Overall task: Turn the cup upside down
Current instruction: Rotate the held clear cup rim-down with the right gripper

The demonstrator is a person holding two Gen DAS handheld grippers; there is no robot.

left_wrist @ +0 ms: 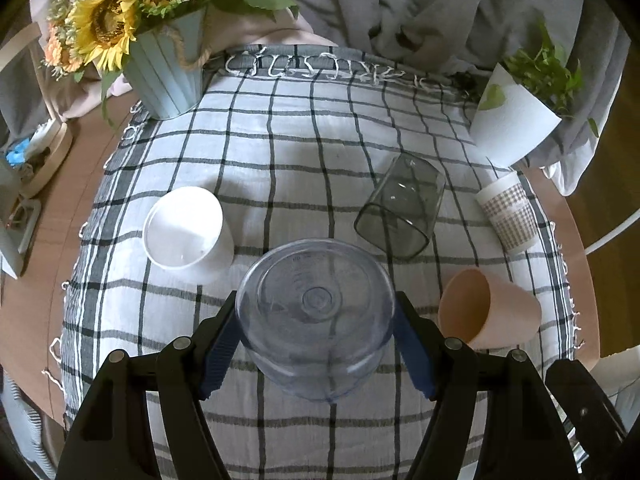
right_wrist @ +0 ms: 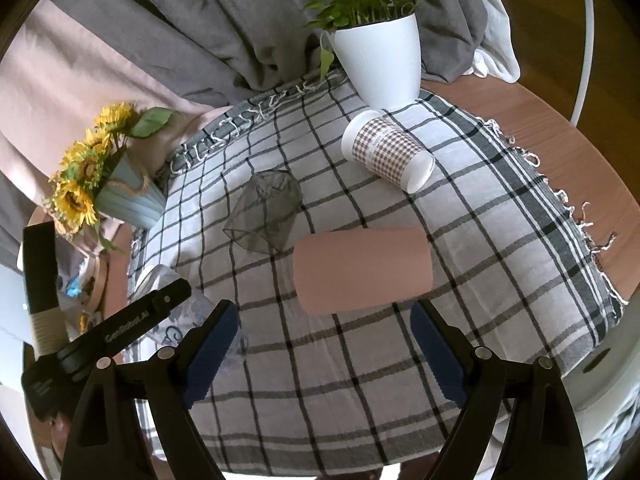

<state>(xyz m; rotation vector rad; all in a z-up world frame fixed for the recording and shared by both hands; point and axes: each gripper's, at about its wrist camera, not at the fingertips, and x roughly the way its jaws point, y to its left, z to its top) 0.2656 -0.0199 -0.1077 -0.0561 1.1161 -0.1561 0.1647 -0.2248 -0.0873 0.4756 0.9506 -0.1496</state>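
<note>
A checked cloth (left_wrist: 304, 152) covers the wooden table (right_wrist: 560, 136). At its far edge stand a pale blue pot of sunflowers (left_wrist: 168, 76) and a white potted plant (right_wrist: 380, 60), backed by grey drapery (left_wrist: 420, 8).

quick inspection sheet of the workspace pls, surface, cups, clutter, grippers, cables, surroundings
surface: checked cloth over a wooden table
job's things: clear blue cup between the left gripper's pads, base facing camera; white cup, grey cup, pink cup and gingham cup on their sides
clutter: sunflower pot, plant pot
grippers: left shut on cup; right gripper open, empty
cables: white cord
surroundings: grey drapes
</note>
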